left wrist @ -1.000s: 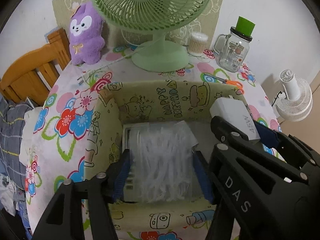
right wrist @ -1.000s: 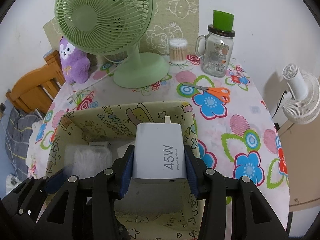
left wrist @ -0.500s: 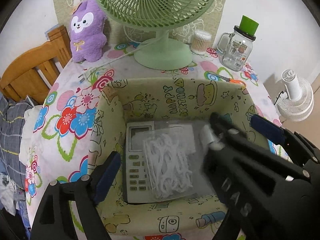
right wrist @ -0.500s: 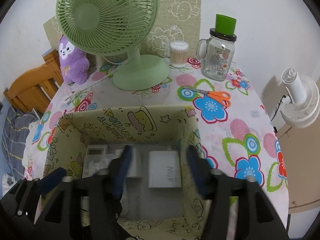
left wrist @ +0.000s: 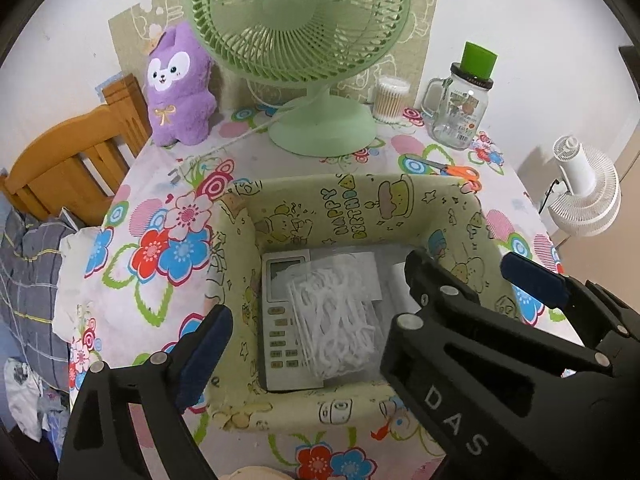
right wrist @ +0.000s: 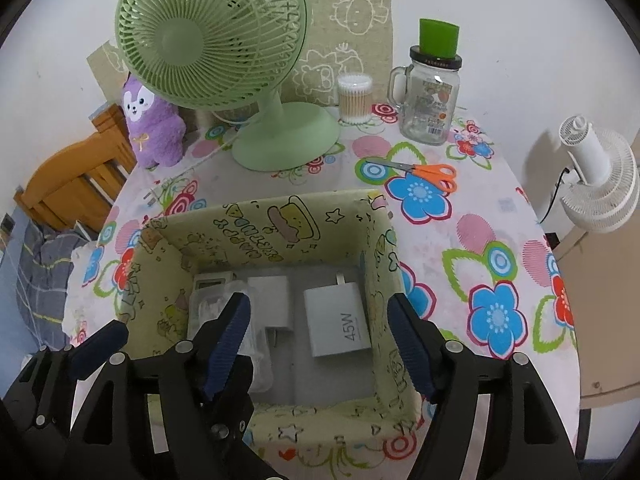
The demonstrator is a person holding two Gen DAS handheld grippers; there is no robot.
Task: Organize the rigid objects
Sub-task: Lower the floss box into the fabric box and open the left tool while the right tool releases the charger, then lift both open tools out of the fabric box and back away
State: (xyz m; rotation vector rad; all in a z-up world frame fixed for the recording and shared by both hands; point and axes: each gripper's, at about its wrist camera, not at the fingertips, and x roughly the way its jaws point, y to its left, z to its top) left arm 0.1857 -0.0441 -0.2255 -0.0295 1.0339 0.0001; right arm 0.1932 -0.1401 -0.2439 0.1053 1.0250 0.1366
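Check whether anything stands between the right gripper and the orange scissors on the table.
Yes. The right gripper, jaws open with nothing between them, hangs over the inside of the storage box. The box's far wall rises between it and the orange scissors, which lie on the tablecloth beyond the far right corner.

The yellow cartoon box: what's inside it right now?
Inside the box: a 45W charger, a smaller white adapter, and a remote with a clear bag of white floss picks on top. The bag covers the remote's right part; anything beneath stays hidden.
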